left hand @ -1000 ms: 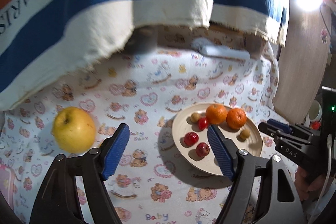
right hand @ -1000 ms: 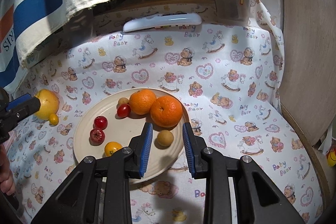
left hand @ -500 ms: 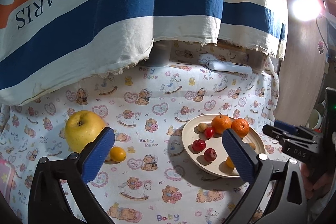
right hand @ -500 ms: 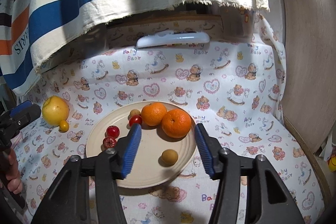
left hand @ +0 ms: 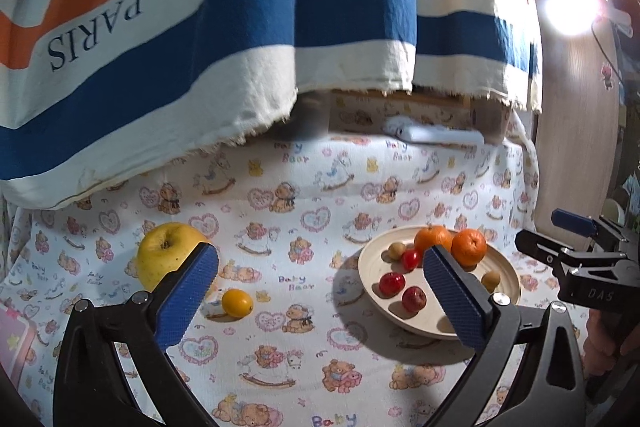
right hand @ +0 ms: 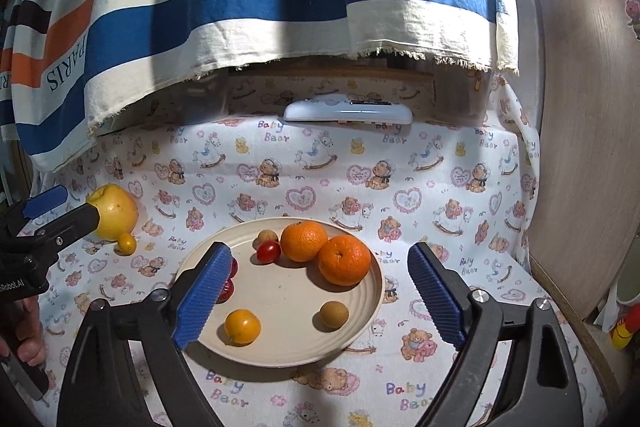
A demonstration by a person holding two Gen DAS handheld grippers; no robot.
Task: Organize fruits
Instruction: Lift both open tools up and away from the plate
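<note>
- Fruits mostly sit on the plate (right hand: 372, 311): two oranges (right hand: 344, 259), small red ones, a yellow one (right hand: 242, 326). The apple (left hand: 168, 253) and a yellow kumquat (left hand: 237, 302) lie off it on the cloth.
- Right gripper (right hand: 320, 303) has just been opening, jaws wide, holding nothing.
- Left gripper (left hand: 320, 301) gapes wide, empty, above the cloth.
- Kumquat looks light, smooth, prone to roll: pinch across its middle, gently.
- Right gripper's near finger (right hand: 204, 295) hides the red fruits.
</note>
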